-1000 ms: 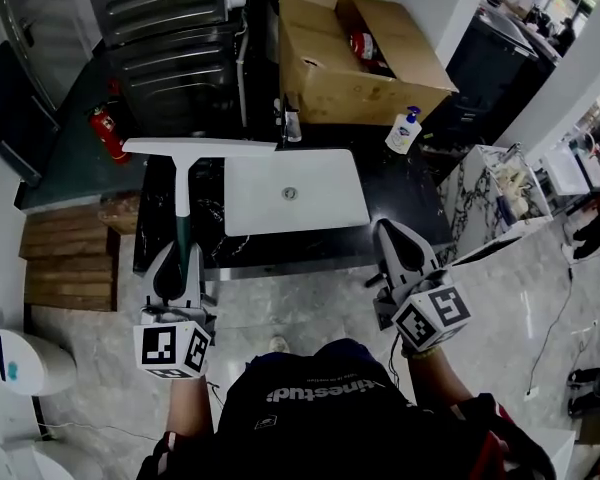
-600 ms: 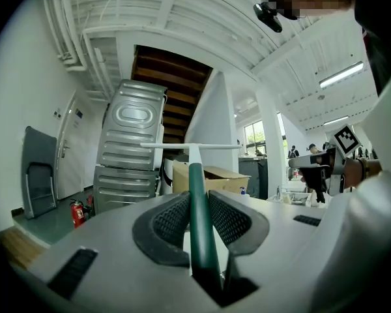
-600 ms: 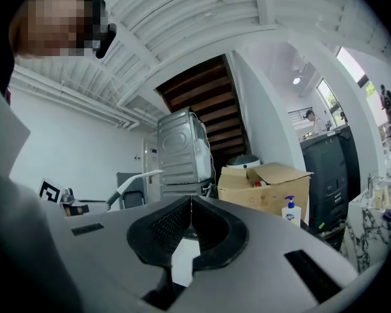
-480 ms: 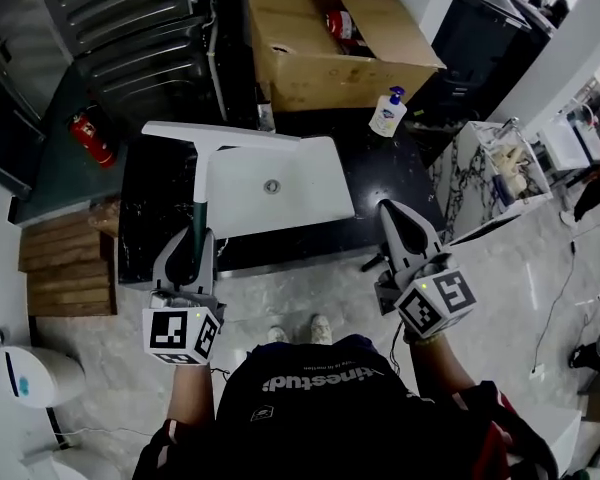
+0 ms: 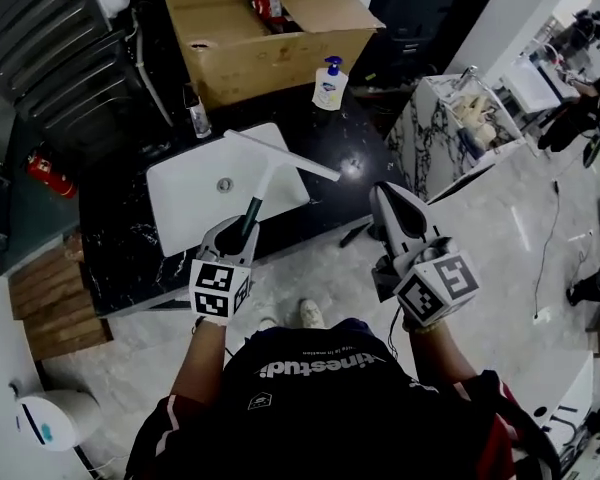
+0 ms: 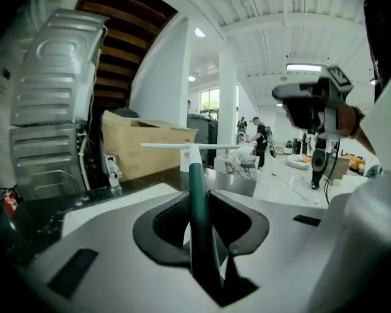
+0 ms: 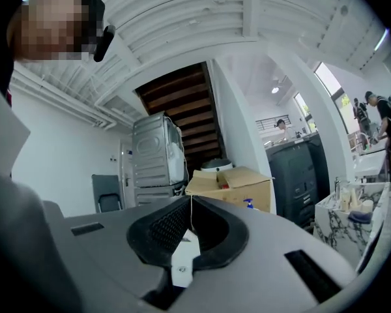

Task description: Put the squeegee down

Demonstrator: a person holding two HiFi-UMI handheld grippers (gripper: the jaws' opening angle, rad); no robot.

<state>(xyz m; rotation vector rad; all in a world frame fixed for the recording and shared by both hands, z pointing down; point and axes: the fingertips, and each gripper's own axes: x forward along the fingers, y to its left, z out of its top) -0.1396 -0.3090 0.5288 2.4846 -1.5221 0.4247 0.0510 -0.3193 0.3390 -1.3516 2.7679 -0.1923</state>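
The green-handled, white-bladed squeegee (image 5: 267,180) slants, seemingly clear, over the white sink (image 5: 185,203).

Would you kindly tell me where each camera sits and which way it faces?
Head view: on the person's head, facing steeply down at the sink; shows arms, torso, shoes, left gripper, right gripper.
Left gripper view: on the left gripper, facing along jaws shut on the squeegee; right gripper shows upper right.
Right gripper view: on the right gripper, facing along shut jaws; person's head upper left.
Shared: all see the cardboard box.
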